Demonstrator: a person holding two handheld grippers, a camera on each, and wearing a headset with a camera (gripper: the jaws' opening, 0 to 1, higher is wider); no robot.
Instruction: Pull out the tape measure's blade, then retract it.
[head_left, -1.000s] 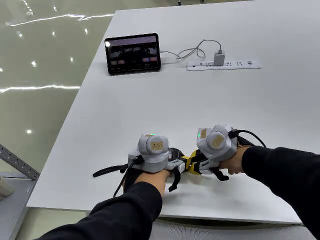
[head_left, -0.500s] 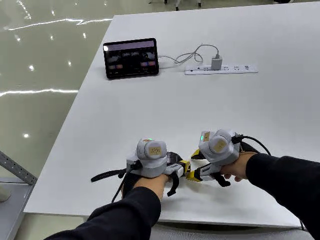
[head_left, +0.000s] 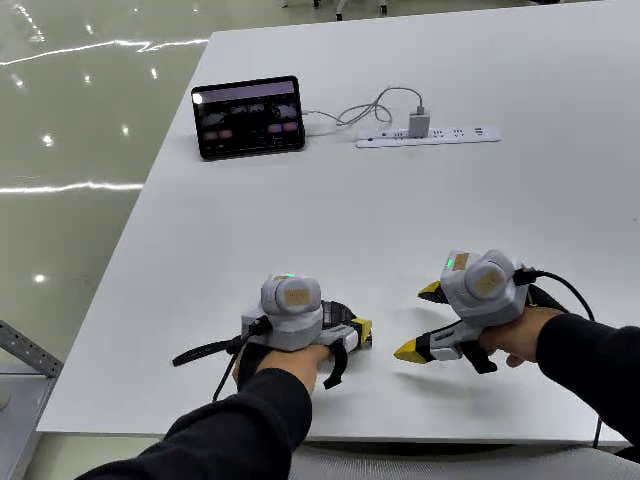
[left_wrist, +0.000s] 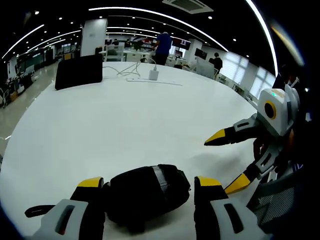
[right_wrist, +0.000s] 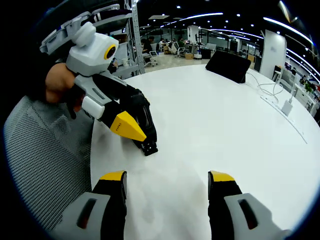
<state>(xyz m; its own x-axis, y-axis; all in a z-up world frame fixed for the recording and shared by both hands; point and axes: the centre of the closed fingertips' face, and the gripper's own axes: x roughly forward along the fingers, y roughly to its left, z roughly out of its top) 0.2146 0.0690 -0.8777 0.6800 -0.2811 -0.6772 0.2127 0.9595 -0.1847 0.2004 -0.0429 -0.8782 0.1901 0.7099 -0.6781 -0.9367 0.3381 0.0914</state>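
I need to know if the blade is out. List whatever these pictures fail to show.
- Blade of the tape measure: in the head view the left gripper mostly covers the case; in the left gripper view the dark case shows no clear blade.
- Screen text on the tablet: head view, too small to read.
- Markings on the power strip: head view, too small.

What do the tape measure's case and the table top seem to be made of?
Tape measure: black case between the left tool's jaws, probably plastic, perhaps rubber coated; it looks matte, with dull highlights and a grey band. Table: white and smooth, likely laminate or painted board; it shows a faint sheen, soft shadows and no grain. The look alone leaves both open.
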